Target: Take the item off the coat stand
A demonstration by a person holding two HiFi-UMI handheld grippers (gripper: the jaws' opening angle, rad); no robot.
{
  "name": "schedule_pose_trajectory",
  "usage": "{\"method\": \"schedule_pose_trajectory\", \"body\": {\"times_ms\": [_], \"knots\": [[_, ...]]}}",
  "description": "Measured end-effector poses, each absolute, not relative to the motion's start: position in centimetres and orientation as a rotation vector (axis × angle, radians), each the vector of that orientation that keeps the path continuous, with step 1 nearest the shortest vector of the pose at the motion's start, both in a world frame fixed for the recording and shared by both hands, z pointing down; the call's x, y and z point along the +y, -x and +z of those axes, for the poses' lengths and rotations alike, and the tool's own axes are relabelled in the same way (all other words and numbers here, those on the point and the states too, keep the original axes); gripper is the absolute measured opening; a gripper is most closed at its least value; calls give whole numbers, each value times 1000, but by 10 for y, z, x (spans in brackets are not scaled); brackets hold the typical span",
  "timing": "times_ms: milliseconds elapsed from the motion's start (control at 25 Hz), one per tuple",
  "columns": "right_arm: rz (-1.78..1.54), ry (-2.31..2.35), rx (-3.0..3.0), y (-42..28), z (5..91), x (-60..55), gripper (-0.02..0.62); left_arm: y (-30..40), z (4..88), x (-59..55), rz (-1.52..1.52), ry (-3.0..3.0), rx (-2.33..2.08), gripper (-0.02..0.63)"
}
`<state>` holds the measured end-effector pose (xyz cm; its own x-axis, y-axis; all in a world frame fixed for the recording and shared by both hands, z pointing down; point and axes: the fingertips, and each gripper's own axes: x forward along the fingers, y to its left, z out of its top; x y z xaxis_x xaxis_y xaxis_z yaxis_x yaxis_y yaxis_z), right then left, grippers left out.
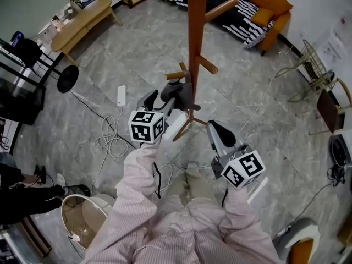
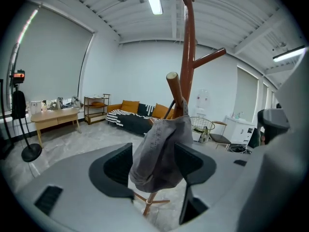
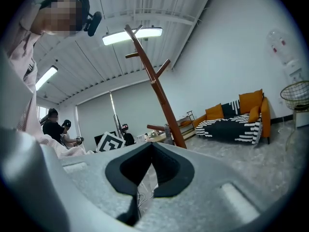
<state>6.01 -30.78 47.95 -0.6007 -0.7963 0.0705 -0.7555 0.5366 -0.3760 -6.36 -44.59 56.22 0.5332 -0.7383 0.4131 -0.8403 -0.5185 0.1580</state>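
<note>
Pale pink striped sleeves, two grey hand-held grippers

The left sleeve [image 1: 137,172] and right sleeve [image 1: 245,216] are pale pink with fine stripes, and a thin black cable [image 1: 158,180] lies along the left one. The left gripper [image 1: 175,95] and right gripper [image 1: 212,127] have light grey bodies, black grips and dark, finely textured pads [image 2: 114,166]. Each carries a white cube [image 1: 147,126] printed with black square markers.

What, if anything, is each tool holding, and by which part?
Nothing: left tool open around the grey cap on the coat stand; right tool shut, empty.
</note>
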Motion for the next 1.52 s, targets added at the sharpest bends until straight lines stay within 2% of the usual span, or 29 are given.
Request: {"method": "schedule_pose_trajectory", "body": {"times_ms": [120,280,320,680,1520], "knots": [[-560,1340,2658,-60,478,-311,5,58,564,-452,422,-2454,-1288,237],[-565,1334,2668,-58,481,-312,5,54,567,-455,435,-2467,-1267,89],[-564,1331,2668,-58,481,-312,5,54,567,-455,444,-2472,-1269,78],[-568,1328,2662,-56,479,-314,5,58,554,-455,404,-2468,-1287,58],[-470,1282,2700,-54,454,-321,5,68,512,-440,359,-2460,-1328,57]]}}
